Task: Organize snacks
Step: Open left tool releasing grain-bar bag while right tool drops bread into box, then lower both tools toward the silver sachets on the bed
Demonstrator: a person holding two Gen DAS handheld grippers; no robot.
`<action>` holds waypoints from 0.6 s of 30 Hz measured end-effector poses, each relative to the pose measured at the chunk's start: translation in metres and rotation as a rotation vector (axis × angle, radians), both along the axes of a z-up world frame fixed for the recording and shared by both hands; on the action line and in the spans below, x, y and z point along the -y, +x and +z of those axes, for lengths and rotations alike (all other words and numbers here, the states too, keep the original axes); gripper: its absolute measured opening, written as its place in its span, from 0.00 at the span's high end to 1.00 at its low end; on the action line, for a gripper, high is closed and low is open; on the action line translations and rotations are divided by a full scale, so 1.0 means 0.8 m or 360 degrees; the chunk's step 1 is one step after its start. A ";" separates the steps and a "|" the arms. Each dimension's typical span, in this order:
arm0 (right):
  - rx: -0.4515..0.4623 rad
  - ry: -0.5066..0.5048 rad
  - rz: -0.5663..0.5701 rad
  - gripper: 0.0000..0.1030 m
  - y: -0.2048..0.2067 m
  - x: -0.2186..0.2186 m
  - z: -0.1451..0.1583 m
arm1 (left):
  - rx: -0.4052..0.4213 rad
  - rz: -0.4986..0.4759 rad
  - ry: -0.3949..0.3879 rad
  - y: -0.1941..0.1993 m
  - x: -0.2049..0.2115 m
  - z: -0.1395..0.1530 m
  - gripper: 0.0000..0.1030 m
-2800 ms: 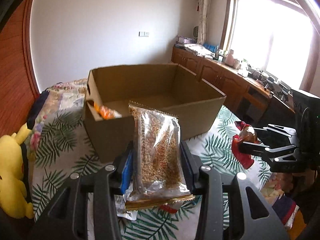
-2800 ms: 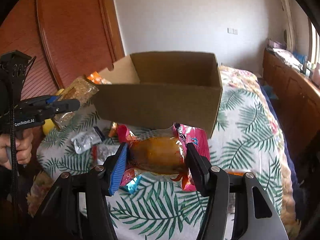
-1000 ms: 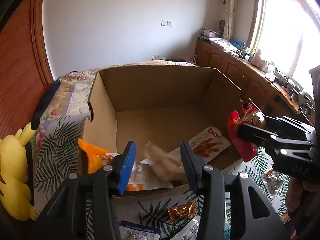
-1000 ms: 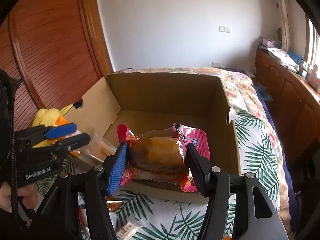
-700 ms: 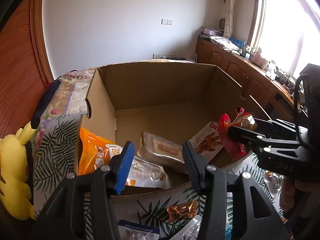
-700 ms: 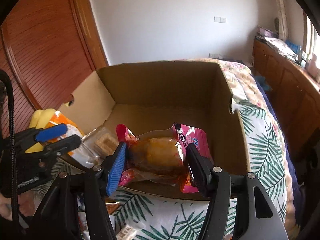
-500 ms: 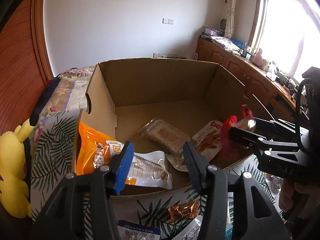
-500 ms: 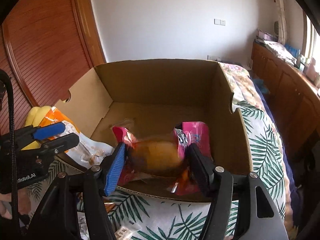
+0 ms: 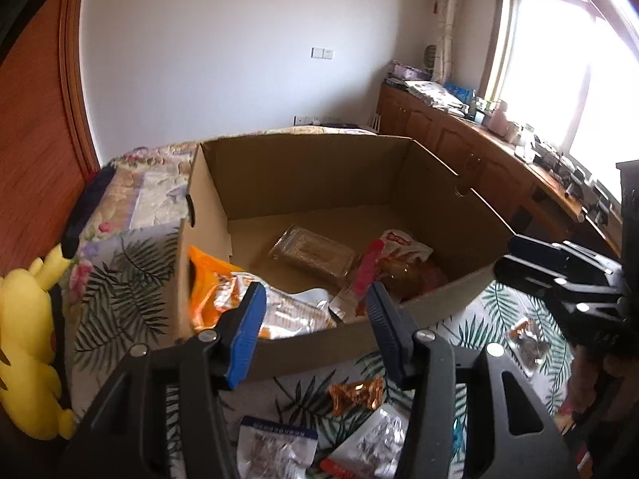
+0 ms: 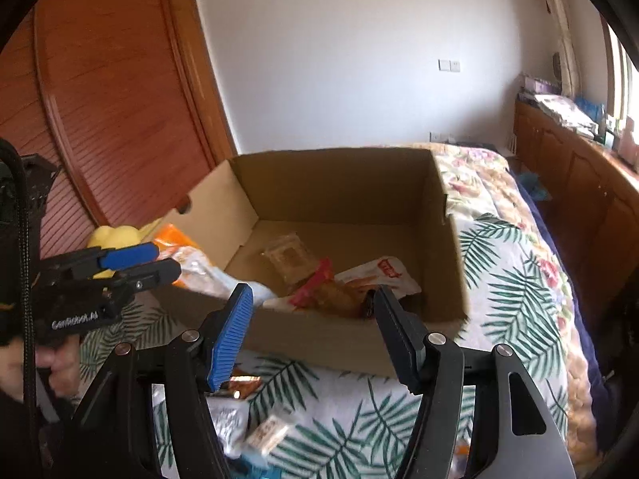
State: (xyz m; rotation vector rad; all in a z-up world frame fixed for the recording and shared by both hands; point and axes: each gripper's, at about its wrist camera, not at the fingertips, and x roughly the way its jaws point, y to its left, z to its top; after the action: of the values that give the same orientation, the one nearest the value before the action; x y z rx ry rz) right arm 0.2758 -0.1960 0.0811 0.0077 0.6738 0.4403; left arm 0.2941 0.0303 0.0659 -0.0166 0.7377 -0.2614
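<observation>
both grippers stood spread, empty: left gripper (image 9: 315, 321), right gripper (image 10: 311, 321). cardboard box (image 9: 447, 303) held dropped packets. next pick best: gold-wrapped candy (image 9: 355, 395), approached low, pinched mid-wrapper.

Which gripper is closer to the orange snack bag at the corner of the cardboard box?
Left. The left gripper hangs just in front of the orange snack bag. The right gripper is at the opposite end of the cardboard box, clearly farther away.
</observation>
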 end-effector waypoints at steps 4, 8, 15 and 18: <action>0.0049 0.0014 0.0013 0.37 -0.033 0.015 0.009 | 0.0060 -0.0053 0.0075 -0.027 0.006 0.010 0.48; 0.0079 -0.0002 0.0028 0.37 -0.062 0.029 0.007 | 0.0070 -0.0112 0.0024 -0.053 0.005 0.018 0.47; 0.0132 -0.0169 -0.0029 0.37 -0.104 0.062 -0.022 | 0.0090 -0.0199 0.0005 -0.091 0.005 0.011 0.45; 0.0125 -0.0212 -0.0073 0.37 -0.114 0.084 -0.039 | 0.0100 -0.0203 0.0088 -0.107 0.007 -0.002 0.45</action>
State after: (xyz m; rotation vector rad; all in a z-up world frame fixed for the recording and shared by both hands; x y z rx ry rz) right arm 0.1846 -0.2632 0.0501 -0.1189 0.6236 0.3491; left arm 0.2088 0.0245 0.0646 0.0908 0.6840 -0.3617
